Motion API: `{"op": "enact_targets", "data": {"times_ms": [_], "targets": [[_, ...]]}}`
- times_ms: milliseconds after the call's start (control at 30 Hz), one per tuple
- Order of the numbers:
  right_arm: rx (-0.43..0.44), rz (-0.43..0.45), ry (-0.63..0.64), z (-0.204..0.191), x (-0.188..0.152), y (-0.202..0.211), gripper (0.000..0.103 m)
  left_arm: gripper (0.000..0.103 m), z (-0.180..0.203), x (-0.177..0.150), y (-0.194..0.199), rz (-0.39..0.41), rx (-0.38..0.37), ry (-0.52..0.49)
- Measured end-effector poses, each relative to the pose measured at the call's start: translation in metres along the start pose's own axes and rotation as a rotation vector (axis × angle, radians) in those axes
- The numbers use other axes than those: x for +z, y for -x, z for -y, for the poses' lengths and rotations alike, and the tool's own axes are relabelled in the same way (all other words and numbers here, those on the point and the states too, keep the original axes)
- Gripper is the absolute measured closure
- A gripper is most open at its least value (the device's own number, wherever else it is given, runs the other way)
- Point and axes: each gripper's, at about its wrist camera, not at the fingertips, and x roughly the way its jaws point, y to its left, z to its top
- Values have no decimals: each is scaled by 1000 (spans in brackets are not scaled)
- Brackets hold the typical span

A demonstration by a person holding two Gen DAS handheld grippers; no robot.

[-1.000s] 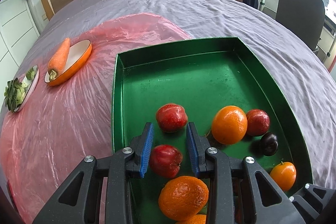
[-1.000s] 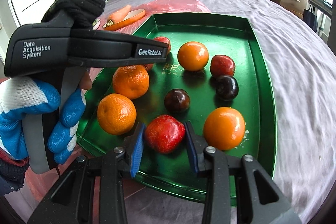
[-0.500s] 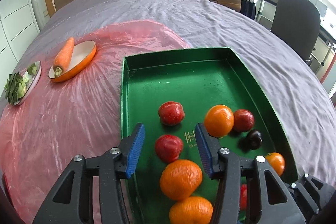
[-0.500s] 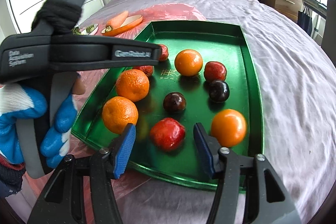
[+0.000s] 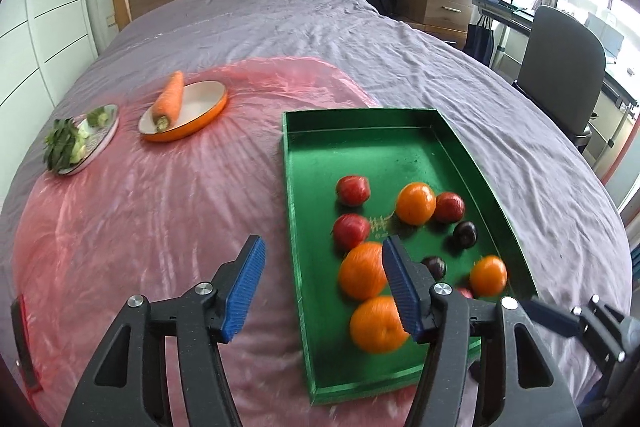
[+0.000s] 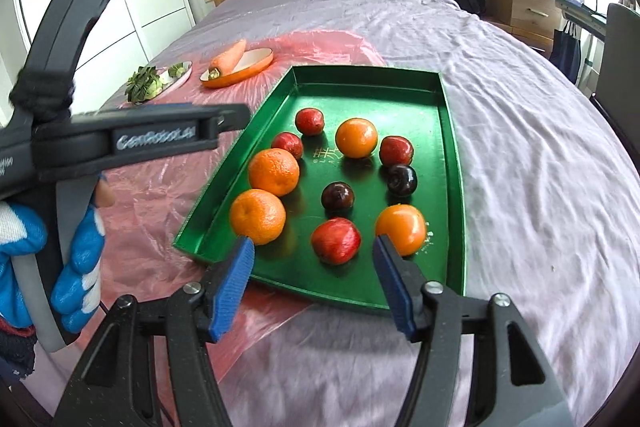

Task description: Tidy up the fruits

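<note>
The shallow rectangular green metal tray [image 6: 450,155] lies on the bed [image 6: 540,187] that is covered with a wrinkled lilac sheet, and its left edge lies on the thin pink plastic film [image 6: 160,195] that is spread over the left part of the bed. All fruits are inside the tray: two rough-skinned orange mandarins [image 6: 258,215] near the left wall, two smooth round oranges [image 6: 356,137], four red apples [image 6: 335,241] and two dark purple plums [image 6: 338,196] in the middle. The right claw [image 6: 313,281] hangs above the near edge of the tray with its blue-padded jaws spread wide and it holds nothing; one red apple is seen between the pads but further away, not touching them. The left claw [image 5: 322,285] is also wide and empty, above the near left edge of the tray, one pad over the pink film and the other pad over the mandarins. Near the far edge of the film stands the oval orange dish [image 5: 208,115] with a whole carrot [image 5: 170,99] on its rim, and just left of it a small plate with green leafy vegetables [image 5: 74,143].
</note>
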Motion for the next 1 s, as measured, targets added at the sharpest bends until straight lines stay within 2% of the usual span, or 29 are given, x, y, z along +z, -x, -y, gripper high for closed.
{"op": "enact_targets", "data": {"times_ms": [333, 700, 1000], "targets": [[19, 19, 10, -25, -5, 28, 0, 46, -28, -35, 58, 28, 53, 31], [31, 52, 30, -57, -12, 62, 0, 45, -64, -57, 121, 89, 91, 103], [44, 88, 71, -90, -20, 86, 0, 45, -101, -97, 157, 102, 167, 164]]}}
